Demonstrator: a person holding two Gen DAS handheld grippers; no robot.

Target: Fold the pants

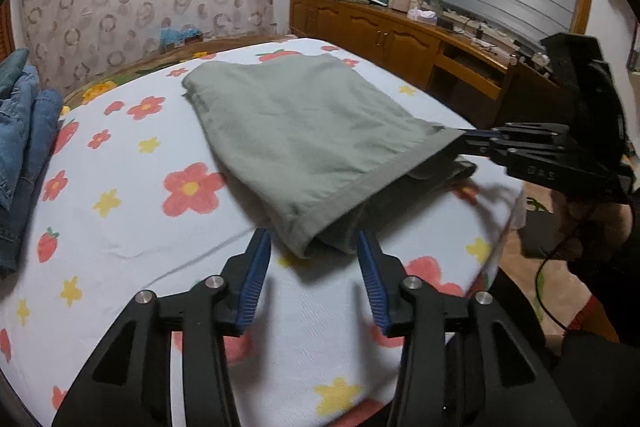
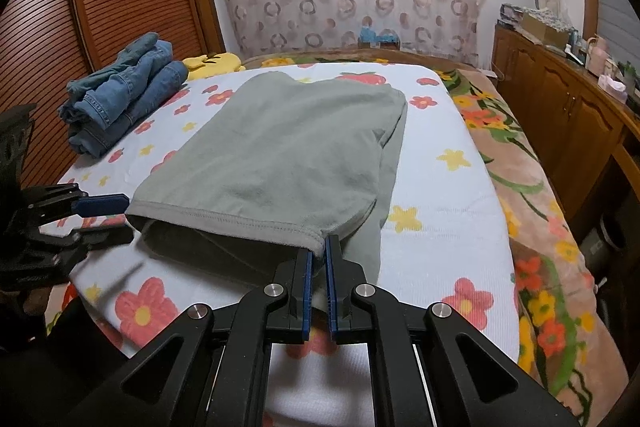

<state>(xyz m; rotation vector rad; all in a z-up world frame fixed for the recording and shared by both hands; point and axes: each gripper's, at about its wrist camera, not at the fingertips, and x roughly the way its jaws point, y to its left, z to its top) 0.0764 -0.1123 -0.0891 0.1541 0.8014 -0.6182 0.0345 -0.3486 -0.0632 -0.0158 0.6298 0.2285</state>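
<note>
pants on bed, jeans left of them

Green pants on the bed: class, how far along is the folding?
Done: the green pants lie folded over. In hand: the right gripper pinches the hem corner; the left gripper is open at the other corner. Left: further folds and stacking, perhaps by the jeans.

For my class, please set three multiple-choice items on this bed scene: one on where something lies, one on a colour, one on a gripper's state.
1. Where does the folded denim pile lie?
A. On the bed, beside the louvred door
B. On the cabinet
C. On the floor

2. What colour are the pants being folded?
A. Red
B. Grey-green
C. Black

3. How is the right hand-held gripper?
A. Wide open
B. Out of view
C. Shut on the pants' hem

Answers: 1 A, it sits at the bed's edge by the door; 2 B, the fabric is grey-green; 3 C, its pads pinch the hem corner.
</note>
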